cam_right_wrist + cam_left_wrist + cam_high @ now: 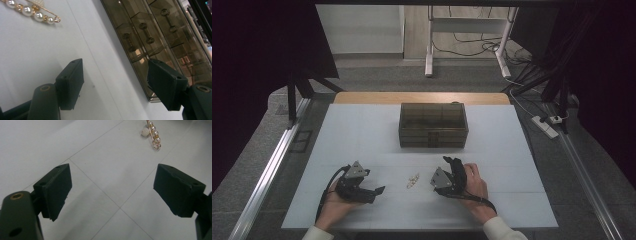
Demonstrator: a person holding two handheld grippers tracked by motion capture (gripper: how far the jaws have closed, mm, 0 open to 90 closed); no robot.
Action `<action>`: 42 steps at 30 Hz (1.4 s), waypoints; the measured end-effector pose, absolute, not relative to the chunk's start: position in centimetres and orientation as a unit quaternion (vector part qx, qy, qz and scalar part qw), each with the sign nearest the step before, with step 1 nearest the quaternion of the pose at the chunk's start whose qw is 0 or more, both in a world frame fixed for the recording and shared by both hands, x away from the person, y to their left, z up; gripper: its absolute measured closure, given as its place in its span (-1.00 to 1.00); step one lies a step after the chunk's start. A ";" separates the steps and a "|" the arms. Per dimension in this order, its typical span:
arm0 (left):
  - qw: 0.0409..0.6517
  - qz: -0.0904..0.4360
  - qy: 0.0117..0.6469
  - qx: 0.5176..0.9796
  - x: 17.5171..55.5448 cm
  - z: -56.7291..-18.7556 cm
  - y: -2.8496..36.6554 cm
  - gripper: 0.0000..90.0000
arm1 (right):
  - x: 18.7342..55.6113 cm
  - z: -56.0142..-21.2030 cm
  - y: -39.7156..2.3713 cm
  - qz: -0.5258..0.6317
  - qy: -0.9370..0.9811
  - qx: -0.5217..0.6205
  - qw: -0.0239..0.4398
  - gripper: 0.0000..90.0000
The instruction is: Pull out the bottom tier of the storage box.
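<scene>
Left tongs (379,190) spread, right tongs (451,161) spread, both empty; pearl pin (412,181) between them on counter (362,135), cut off in right gripper view; drawer box (433,125) contents unclear.

Glossy pearl-and-gold-metal pin (152,133) on matt white mat (362,145) — smoky translucent plastic drawer box (433,125) — matt black fingers (56,190)

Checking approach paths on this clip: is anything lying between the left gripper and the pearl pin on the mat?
Nothing visible does. Bare white mat lies between the open left gripper and the pearl pin, which sits ahead, apart from both jaws.
</scene>
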State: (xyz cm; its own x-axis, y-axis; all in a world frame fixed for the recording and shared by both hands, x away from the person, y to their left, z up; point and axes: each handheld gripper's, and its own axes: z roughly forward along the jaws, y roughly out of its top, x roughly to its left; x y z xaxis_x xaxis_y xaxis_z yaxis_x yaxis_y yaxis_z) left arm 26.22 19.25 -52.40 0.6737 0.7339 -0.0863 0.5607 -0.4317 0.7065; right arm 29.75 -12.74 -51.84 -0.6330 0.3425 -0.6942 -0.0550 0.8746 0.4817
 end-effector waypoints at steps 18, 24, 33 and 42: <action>0.366 0.118 0.388 0.838 26.3 -52.4 19.3 -0.66 | 30.7 -51.8 -12.5 0.227 0.868 0.076 0.436 -0.33; 0.366 0.118 0.386 0.839 26.3 -52.4 19.3 -0.66 | 30.8 -51.9 -12.5 0.224 0.867 0.074 0.438 -0.33; 0.365 0.117 0.386 0.839 26.3 -52.5 19.2 -0.66 | 31.0 -52.1 -12.2 0.218 0.867 0.065 0.444 -0.32; 0.365 0.117 0.385 0.839 26.3 -52.5 19.2 -0.66 | 31.2 -52.2 -12.0 0.215 0.866 0.063 0.447 -0.31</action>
State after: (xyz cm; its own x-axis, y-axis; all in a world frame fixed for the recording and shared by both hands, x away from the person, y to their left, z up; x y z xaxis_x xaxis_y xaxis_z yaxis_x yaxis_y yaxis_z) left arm 26.33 19.20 -52.46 0.6756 0.7325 -0.0844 0.5608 -0.4362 0.7037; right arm 31.24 -12.00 -52.18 -0.5931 0.3006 -0.7469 -0.0833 0.8998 0.4282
